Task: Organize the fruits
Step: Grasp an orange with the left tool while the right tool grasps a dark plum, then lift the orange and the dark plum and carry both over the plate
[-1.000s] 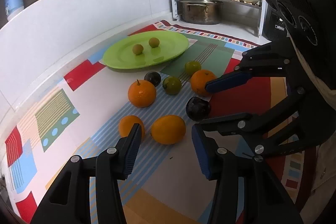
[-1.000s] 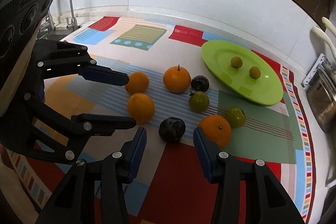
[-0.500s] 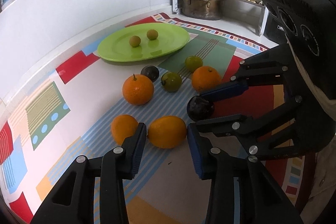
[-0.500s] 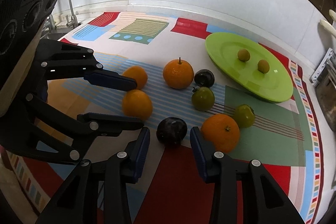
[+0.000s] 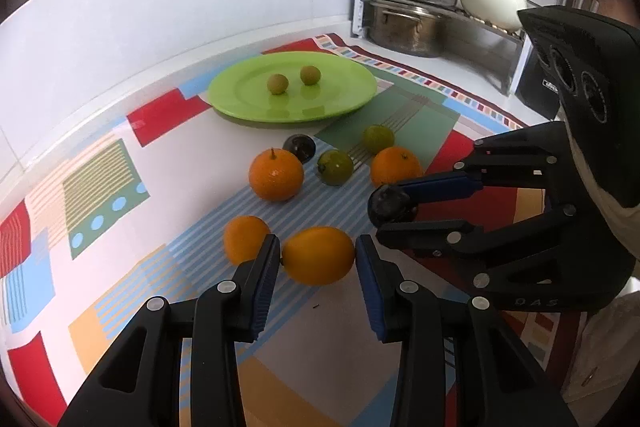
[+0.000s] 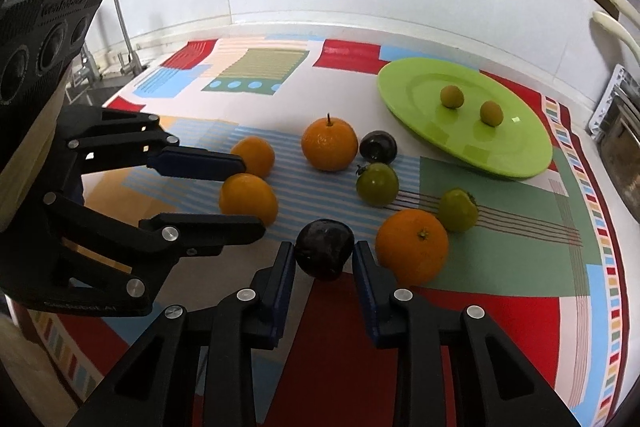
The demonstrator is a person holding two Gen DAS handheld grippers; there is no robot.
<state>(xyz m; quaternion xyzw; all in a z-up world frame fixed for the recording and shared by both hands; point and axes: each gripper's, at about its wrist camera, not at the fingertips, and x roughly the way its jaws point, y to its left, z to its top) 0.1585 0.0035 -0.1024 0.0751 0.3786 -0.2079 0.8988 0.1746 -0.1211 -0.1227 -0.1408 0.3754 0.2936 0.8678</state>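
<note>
My left gripper (image 5: 316, 259) is open with its fingers on either side of an orange (image 5: 319, 255) that lies on the mat; it also shows in the right wrist view (image 6: 248, 199). My right gripper (image 6: 324, 259) is open with its fingers around a dark plum (image 6: 325, 254), also seen in the left wrist view (image 5: 390, 205). More oranges (image 6: 329, 143) (image 6: 412, 247) (image 6: 254, 155), two green fruits (image 6: 377, 183) (image 6: 458, 209) and a second dark plum (image 6: 378, 146) lie between. A green plate (image 6: 516, 147) at the back holds two small yellow-green fruits (image 6: 452, 96).
A patterned mat (image 6: 500, 219) covers the counter. A rack with pots and pans (image 5: 420, 11) stands at the back right in the left wrist view. A tap and sink (image 6: 120, 59) are at the far left in the right wrist view. A white wall runs behind.
Both grippers have moved forward and down: the left one's fingers now flank the nearest orange, the right one's flank the dark plum. The fruits have not moved.
</note>
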